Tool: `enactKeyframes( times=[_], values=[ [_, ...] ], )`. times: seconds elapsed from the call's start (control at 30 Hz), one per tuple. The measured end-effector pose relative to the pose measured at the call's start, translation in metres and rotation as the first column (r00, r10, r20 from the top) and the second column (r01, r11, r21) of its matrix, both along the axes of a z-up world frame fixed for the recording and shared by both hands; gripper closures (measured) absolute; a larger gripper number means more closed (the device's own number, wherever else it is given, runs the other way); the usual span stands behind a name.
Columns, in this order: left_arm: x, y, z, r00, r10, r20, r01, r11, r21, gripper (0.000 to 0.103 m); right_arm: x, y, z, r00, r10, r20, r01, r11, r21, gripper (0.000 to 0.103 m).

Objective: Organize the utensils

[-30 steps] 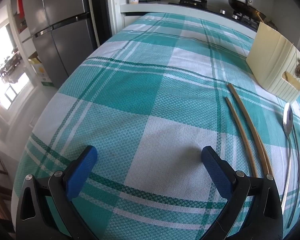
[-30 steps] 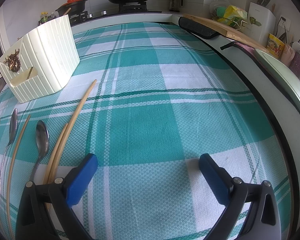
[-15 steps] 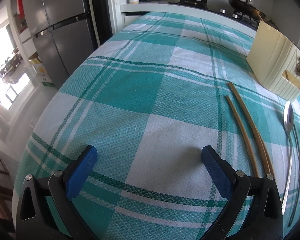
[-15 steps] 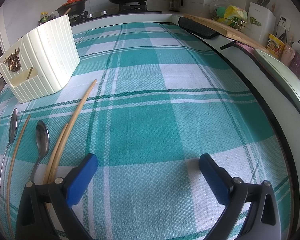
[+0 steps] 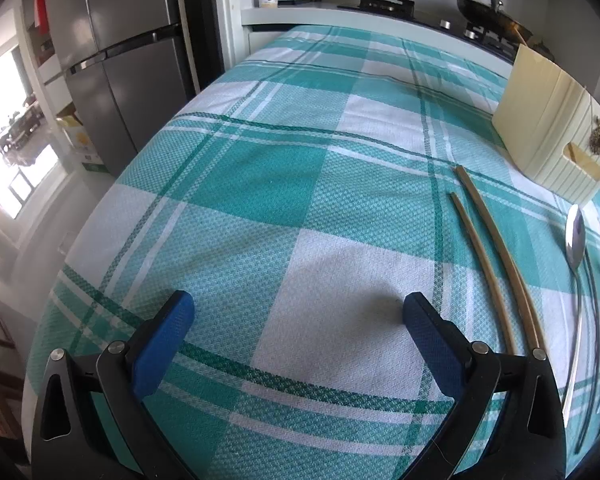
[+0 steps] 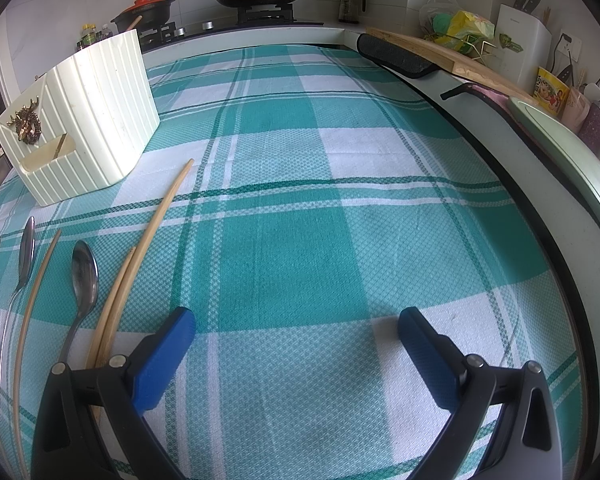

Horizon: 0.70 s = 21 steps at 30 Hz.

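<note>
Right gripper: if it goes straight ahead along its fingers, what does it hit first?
Probably nothing but the checked tablecloth. The right gripper is open, and the chopsticks, spoon and cream holder all lie off to its left. Depth is unclear.

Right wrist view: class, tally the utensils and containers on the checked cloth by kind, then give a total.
Chopsticks: 5 (two at the left edge are partly cut off)
Spoons: 2
Utensil holder: 1
Total: 8
</note>
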<state>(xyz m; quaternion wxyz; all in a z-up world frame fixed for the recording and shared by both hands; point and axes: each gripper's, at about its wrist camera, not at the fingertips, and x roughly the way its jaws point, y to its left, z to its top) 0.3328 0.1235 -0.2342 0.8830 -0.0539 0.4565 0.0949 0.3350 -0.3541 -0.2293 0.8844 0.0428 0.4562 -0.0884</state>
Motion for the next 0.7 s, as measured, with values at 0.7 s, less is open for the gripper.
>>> enactKeyframes(
  times=[0.7],
  values=[
    [0.0003, -0.0003, -0.0003, 1.000, 0.006, 0.000, -0.006, 1.000, 0.006, 0.000, 0.0002, 0.0009, 0.0003, 1.000, -0.001, -0.001, 0.001, 1.000, 0.000, 0.000]
  ],
)
